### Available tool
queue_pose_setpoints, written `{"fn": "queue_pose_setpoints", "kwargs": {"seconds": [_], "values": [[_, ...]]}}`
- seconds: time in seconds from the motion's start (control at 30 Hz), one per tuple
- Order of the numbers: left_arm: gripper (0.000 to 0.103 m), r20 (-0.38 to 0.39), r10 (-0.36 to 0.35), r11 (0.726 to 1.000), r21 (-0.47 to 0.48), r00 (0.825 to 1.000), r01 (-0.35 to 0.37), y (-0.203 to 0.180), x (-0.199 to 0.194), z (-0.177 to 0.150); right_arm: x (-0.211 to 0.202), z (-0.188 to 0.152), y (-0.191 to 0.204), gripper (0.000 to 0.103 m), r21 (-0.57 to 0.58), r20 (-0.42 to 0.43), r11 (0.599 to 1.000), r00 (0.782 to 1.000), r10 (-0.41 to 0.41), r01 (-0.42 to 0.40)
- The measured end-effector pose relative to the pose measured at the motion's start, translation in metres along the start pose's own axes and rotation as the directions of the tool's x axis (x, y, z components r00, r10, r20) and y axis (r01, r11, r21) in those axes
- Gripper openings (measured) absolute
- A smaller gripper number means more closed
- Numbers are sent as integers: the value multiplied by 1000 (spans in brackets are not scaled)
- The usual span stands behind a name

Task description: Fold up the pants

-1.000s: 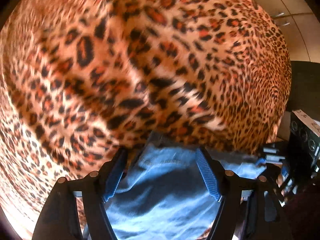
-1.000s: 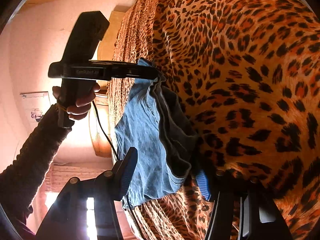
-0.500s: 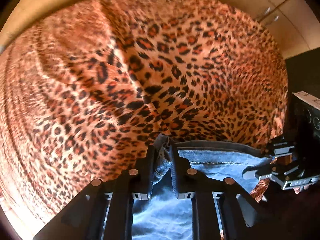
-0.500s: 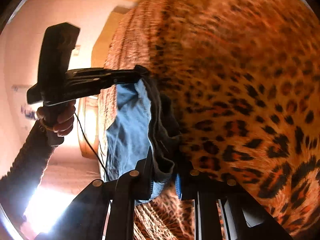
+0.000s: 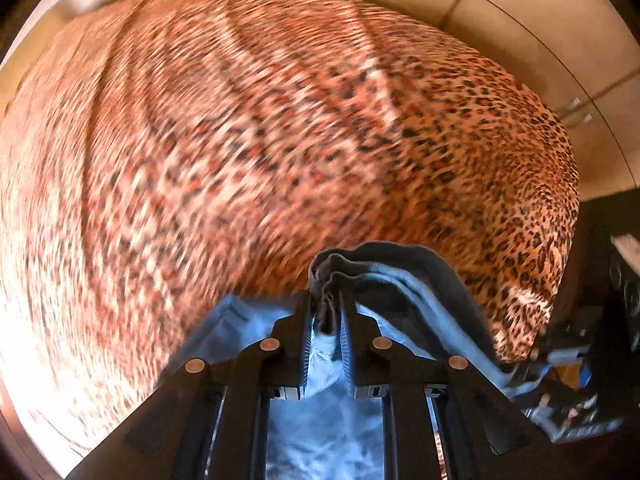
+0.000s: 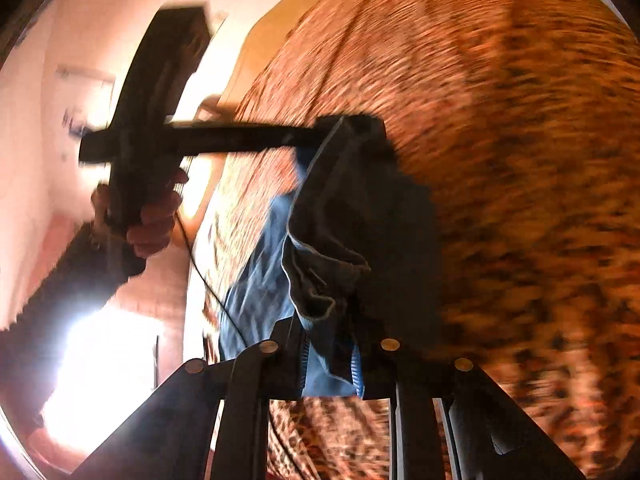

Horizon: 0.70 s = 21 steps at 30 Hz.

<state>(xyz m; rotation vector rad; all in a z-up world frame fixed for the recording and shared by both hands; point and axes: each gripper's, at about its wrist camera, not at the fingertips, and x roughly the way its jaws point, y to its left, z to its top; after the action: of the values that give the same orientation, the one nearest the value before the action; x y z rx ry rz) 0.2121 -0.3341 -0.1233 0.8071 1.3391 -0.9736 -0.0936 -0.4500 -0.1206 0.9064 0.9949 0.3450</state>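
Gripping: both claws are pinching the same pair of light blue denim pants (image 5: 404,284), each on a bunched edge of the cloth.
Left claw (image 5: 326,316): its two black fingers are sitting closed on a dark, folded ridge of the denim, with pale blue fabric spilling beneath them and trailing off to the right.
Right claw (image 6: 330,360): its jaws are clamping a gathered fold of the pants, the blue-ribbed pads pressing in from both sides.
Pants in the right wrist view (image 6: 320,248): the denim is hanging stretched between the two claws, its shaded side looking nearly black and its lit side blue; it is raised off the surface along the top edge.
Other claw seen from the right: the left claw (image 6: 320,134) is reaching in from the left on its black handle, nipping the far corner of the pants.
Hand: the person's left hand (image 6: 148,220) is wrapping around that handle, with a dark sleeve behind it and a thin black cable (image 6: 208,280) dangling below.
Surface: an orange-and-black leopard-print bed cover (image 5: 240,140) is lying under the pants and filling most of both views, heavily blurred.
Surroundings: beige cabinet panels (image 5: 540,20) are showing beyond the bed's far edge.
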Motion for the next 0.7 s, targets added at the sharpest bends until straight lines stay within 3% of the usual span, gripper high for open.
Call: {"fn": "queue_pose_setpoints", "kwargs": {"seconds": [0.17,0.3,0.4,0.5,0.57,0.63,0.67,0.7], "values": [[13,-42,-3,991,-135,999,-3,47,-2,-67,64,-21,33,19,-73,-145,997,989,12,-23],[13,-62,-28,964,-266,998,10,77,6,-122,111,-46,45,20,-100,-286,994,958,9,-39],[13,-90,-10,934,-357,996,-23,97,15,-164,127,-62,51,21,-156,-341,988,938,-67,14],[13,-68,-51,878,-478,996,13,117,9,-206,120,-53,61,26,-170,-357,984,928,-105,46],[13,-3,-91,820,-567,996,73,129,-7,-239,105,-45,72,35,-187,-381,981,916,-130,62],[15,59,-120,768,-627,991,130,131,-19,-264,82,-32,87,36,-235,-375,970,916,-142,54],[20,88,-127,744,-650,988,153,130,-27,-277,63,-20,96,37,-251,-363,967,923,-126,33],[31,118,-129,715,-677,985,175,125,-34,-292,52,-9,102,39,-262,-347,965,931,-114,21]]}}
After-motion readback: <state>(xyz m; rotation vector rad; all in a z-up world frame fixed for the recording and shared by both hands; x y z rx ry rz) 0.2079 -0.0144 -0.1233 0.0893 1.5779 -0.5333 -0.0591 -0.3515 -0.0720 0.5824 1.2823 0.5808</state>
